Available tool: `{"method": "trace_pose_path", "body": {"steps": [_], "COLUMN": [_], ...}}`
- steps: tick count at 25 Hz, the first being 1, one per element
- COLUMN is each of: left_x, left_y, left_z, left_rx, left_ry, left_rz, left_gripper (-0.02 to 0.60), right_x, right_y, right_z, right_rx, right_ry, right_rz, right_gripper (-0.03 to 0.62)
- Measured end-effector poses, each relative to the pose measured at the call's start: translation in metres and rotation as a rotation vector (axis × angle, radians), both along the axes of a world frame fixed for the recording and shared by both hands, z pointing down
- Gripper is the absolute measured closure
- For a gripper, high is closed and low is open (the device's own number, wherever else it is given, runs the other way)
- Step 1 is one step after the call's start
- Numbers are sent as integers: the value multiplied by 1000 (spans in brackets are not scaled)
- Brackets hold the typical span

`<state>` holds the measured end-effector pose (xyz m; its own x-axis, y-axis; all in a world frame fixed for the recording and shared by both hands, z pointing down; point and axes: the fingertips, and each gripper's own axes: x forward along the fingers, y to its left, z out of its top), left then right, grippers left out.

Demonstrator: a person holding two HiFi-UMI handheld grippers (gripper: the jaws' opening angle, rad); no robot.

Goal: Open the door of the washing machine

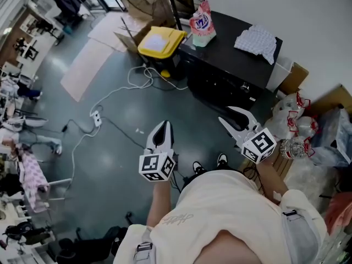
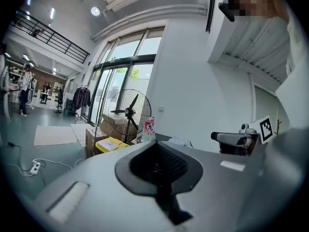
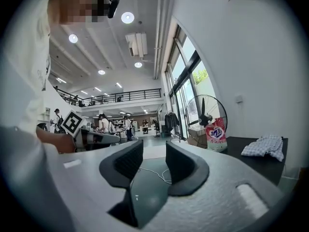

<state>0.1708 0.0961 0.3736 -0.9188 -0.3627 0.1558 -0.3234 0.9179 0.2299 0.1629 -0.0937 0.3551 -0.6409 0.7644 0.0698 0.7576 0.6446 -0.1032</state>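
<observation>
My left gripper [image 1: 163, 126] hangs over the grey floor [image 1: 115, 120], its fingers clenched together on nothing. The right gripper [image 1: 226, 116] has its fingers released and spread wide (only floor and a white cable [image 3: 154, 173] show through the gap). Beyond it, near but apart, stands the black washing machine [image 1: 225, 84], with a detergent bag [image 1: 202, 23] and a cloth [image 1: 256, 42] on top
</observation>
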Motion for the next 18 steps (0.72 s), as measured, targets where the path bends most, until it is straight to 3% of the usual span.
{"method": "trace_pose_path", "body": {"steps": [10,18], "left_x": [3,7], "left_y": [26,50], "left_z": [2,26], "left_rx": [23,29], "left_ry": [-3,45], "left_rz": [18,66], "left_gripper": [563,563], "right_x": [-1,4], "right_y": [25,45], "right_z": [-1,12], "right_rx": [29,0], "right_ry": [-12,29], "right_rz": [27,81], "right_gripper": [442,439]}}
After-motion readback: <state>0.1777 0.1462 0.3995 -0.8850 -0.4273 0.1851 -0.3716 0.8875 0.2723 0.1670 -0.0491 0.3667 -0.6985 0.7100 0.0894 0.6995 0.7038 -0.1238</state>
